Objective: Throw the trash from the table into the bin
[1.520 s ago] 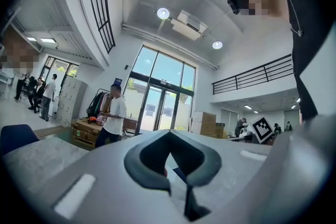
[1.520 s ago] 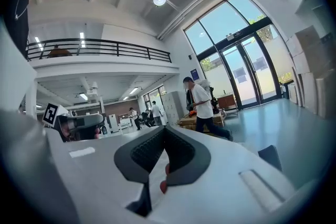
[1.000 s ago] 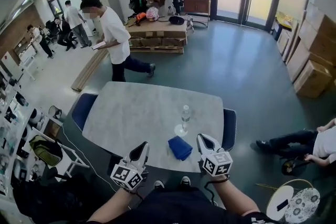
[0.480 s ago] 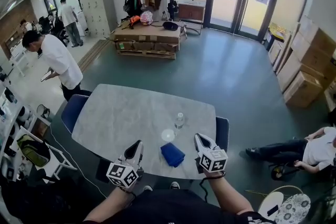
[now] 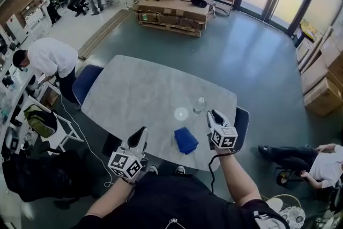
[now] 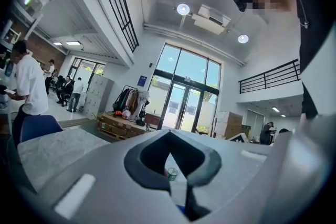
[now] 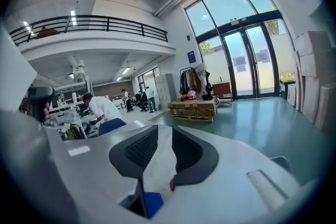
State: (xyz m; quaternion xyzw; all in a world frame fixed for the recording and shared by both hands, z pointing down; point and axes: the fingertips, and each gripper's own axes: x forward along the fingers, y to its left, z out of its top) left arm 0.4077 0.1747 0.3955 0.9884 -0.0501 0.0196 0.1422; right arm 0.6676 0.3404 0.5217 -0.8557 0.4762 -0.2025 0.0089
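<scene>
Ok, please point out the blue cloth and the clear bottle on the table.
blue cloth (image 5: 186, 140), head view, middle of the folded cloth.
clear bottle (image 5: 199, 106), head view, middle of its body.

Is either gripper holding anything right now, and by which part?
Nothing is held: the left gripper is shut and empty; the right gripper is open, nothing between its jaws.
</scene>
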